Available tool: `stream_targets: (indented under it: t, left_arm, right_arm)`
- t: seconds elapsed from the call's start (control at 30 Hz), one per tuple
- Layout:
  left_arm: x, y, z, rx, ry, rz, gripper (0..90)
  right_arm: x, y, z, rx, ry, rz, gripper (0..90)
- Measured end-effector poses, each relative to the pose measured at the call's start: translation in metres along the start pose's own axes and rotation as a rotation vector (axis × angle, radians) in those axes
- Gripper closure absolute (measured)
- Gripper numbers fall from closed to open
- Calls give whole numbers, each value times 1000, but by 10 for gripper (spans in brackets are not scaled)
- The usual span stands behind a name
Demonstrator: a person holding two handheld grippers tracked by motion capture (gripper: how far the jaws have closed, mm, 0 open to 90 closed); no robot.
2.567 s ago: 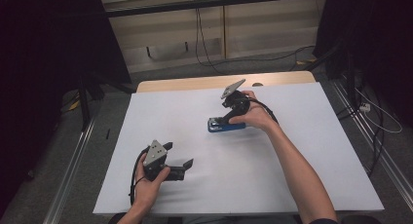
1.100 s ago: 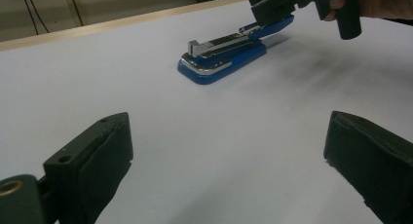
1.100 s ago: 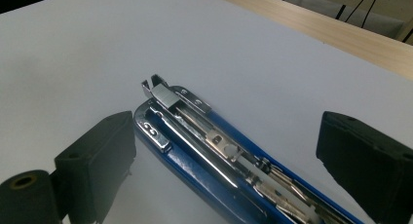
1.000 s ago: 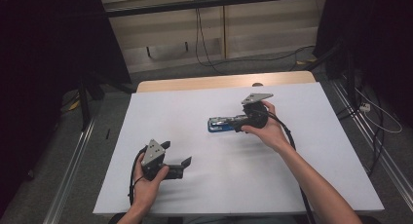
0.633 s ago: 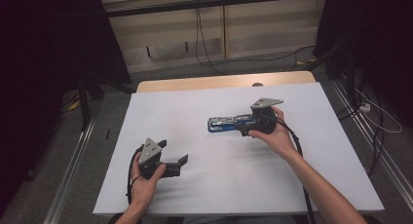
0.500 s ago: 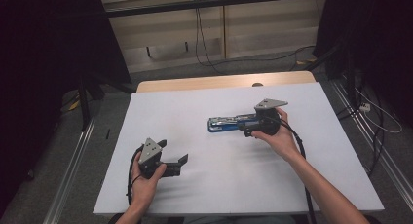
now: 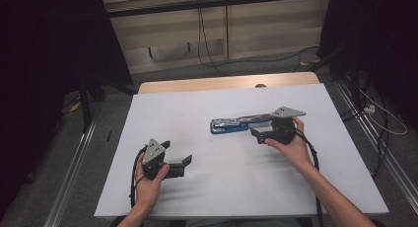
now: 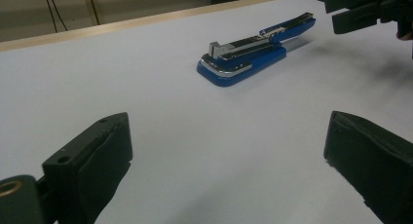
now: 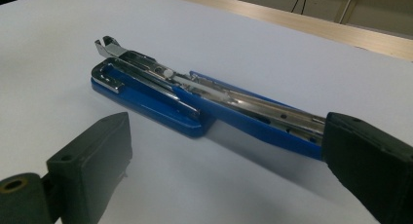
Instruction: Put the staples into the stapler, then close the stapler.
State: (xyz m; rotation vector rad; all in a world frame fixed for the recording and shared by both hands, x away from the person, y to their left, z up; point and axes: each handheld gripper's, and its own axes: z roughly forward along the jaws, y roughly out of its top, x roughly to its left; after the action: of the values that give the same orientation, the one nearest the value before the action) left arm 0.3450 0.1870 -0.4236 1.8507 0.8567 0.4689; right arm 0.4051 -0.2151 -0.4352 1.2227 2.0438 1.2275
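A blue and chrome stapler (image 7: 235, 124) lies swung out flat on the white table top (image 7: 222, 192), its base to the left and its upper arm stretched to the right. My right gripper (image 7: 261, 129) stands open at the arm's right end. In the right gripper view the stapler (image 9: 195, 100) runs between the jaws, and its arm tip passes behind the right-hand jaw of the right gripper (image 9: 229, 156). My left gripper (image 7: 176, 153) is open near the front left, apart from everything. The left gripper view shows the stapler (image 8: 243, 56) ahead of the left gripper (image 8: 229, 156), with the right gripper (image 8: 360, 12) beyond.
A strip of bare wood (image 7: 226, 83) runs along the table's far edge. Cables (image 7: 212, 49) lie on the floor beyond it, and metal rails (image 7: 74, 172) flank the table. Dark curtains stand at both sides.
My right gripper has moved rightward along the stapler, whose upper arm now lies stretched out flat. My left gripper has drifted slightly toward the front left.
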Motion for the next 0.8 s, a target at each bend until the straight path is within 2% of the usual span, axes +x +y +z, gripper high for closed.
stream_targets:
  t: [0.17,0.3,0.43,0.63,0.8]
  left_arm:
    - [0,-1,-3,6,-1,7,38]
    - [1,-2,-4,3,-14,-20,38]
    - [2,-3,-4,21,10,0,37]
    - [5,-3,-3,28,28,-2,35]
    - [11,0,3,18,46,-5,38]
  right_arm:
    - [-4,-2,-8,-6,-13,1,49]
    - [-12,-1,-13,-19,-32,21,44]
    - [-19,-4,-19,-17,-48,29,34]
    - [-29,-10,-25,-25,-64,51,32]
    - [-31,-14,-23,-19,-70,60,81]
